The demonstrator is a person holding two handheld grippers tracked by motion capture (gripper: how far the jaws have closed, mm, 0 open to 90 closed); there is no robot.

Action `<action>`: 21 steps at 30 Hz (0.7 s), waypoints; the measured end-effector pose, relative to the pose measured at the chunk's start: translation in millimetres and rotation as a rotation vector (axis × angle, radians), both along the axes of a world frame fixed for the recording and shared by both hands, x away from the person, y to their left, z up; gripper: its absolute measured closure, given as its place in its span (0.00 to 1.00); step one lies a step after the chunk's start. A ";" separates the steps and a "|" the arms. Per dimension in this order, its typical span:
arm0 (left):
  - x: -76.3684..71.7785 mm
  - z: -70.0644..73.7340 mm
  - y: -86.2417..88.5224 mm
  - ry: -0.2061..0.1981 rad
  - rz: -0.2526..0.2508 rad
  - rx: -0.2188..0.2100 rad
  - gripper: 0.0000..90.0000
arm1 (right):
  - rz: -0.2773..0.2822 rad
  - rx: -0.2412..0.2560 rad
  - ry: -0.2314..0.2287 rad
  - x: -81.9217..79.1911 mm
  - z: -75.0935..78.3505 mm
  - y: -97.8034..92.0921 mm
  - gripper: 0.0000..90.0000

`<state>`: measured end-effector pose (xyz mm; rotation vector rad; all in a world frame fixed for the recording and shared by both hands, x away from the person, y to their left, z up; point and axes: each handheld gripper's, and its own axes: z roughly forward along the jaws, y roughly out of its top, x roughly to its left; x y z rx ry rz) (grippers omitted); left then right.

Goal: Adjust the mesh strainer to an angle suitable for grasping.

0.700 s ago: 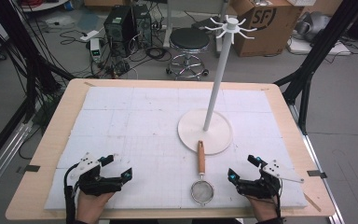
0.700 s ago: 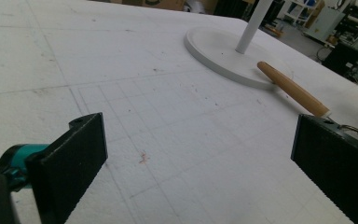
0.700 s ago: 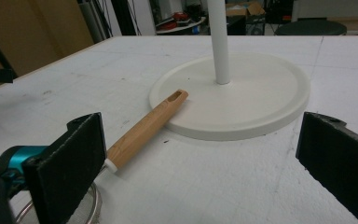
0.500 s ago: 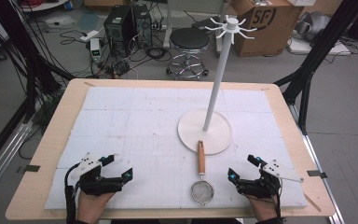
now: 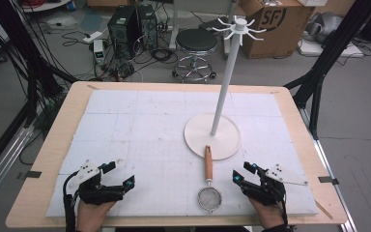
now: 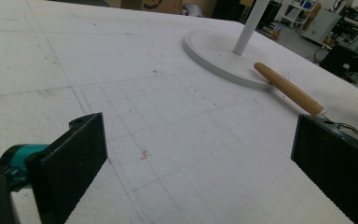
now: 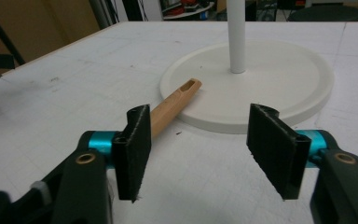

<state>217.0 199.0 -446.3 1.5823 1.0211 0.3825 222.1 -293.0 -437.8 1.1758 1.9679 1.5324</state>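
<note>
Though half-hidden behind jaw, strainer

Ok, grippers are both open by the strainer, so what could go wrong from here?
The strainer's wooden handle rests its tip on the stand's base, so a grab may tip or roll it. The stand's pole is tall and thin; a bump could rock it. The right gripper is nearest the mesh bowl, which might dent if squeezed.
</note>
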 end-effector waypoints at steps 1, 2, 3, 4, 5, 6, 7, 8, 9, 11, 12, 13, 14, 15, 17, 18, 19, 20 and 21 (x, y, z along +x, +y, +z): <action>-0.4 0.1 -0.1 -0.002 -0.002 -0.002 0.05 | 0.007 -0.002 0.010 1.1 -0.7 1.0 0.49; -1.0 0.2 -0.2 -0.003 0.000 -0.002 0.05 | 0.015 -0.001 0.023 2.1 -1.7 2.3 0.51; -1.5 0.3 0.0 -0.004 0.000 0.001 0.05 | 0.021 -0.004 0.036 3.1 -2.7 3.7 0.54; -1.9 0.4 0.1 -0.004 0.000 -0.002 0.05 | 0.028 -0.010 0.050 3.9 -3.5 5.2 0.56; -2.4 0.5 0.3 -0.002 0.001 -0.002 0.05 | 0.039 -0.013 0.060 4.6 -4.1 6.2 0.58; -2.6 0.4 0.9 -0.005 -0.004 -0.004 0.05 | 0.048 -0.013 0.063 5.2 -4.6 6.8 0.59; -2.7 0.5 1.3 -0.007 -0.008 -0.007 0.05 | 0.051 -0.015 0.072 5.7 -5.1 8.0 0.59; -2.8 0.6 1.7 -0.008 -0.013 -0.005 0.05 | 0.052 -0.018 0.077 6.7 -5.6 8.2 0.61; -2.9 0.7 1.7 -0.010 -0.012 -0.003 0.05 | 0.054 -0.012 0.089 7.4 -6.0 8.3 0.61; -2.8 0.5 1.7 -0.009 -0.013 -0.004 0.05 | 0.059 -0.003 0.102 8.7 -7.0 7.9 0.66; -2.6 0.3 1.5 -0.006 -0.015 -0.007 0.05 | 0.063 0.002 0.110 9.2 -7.5 8.0 0.67; -2.5 0.1 1.2 -0.005 -0.012 -0.004 0.05 | 0.065 0.006 0.121 9.8 -8.1 7.7 0.68; -2.4 0.2 1.2 -0.005 -0.014 -0.003 0.05 | 0.065 0.009 0.128 10.3 -8.8 7.5 0.70; -2.5 0.2 1.0 -0.007 -0.012 -0.005 0.05 | 0.068 0.012 0.134 10.8 -9.3 7.4 0.72; -3.0 0.4 1.3 -0.008 -0.017 -0.001 0.05 | 0.072 0.019 0.149 11.7 -10.5 7.3 0.76; -3.5 0.4 1.0 -0.011 -0.012 -0.003 0.05 | 0.073 0.026 0.160 12.7 -11.2 7.1 0.77; -4.0 0.5 1.3 -0.019 -0.016 0.000 0.08 | 0.076 0.040 0.181 12.9 -12.0 6.7 0.79; -4.4 0.8 1.6 -0.023 -0.018 0.000 0.09 | 0.077 0.053 0.191 13.6 -12.6 6.1 0.82; -4.7 1.0 1.6 -0.020 -0.017 -0.005 0.09 | 0.082 0.062 0.206 13.9 -12.7 5.6 0.84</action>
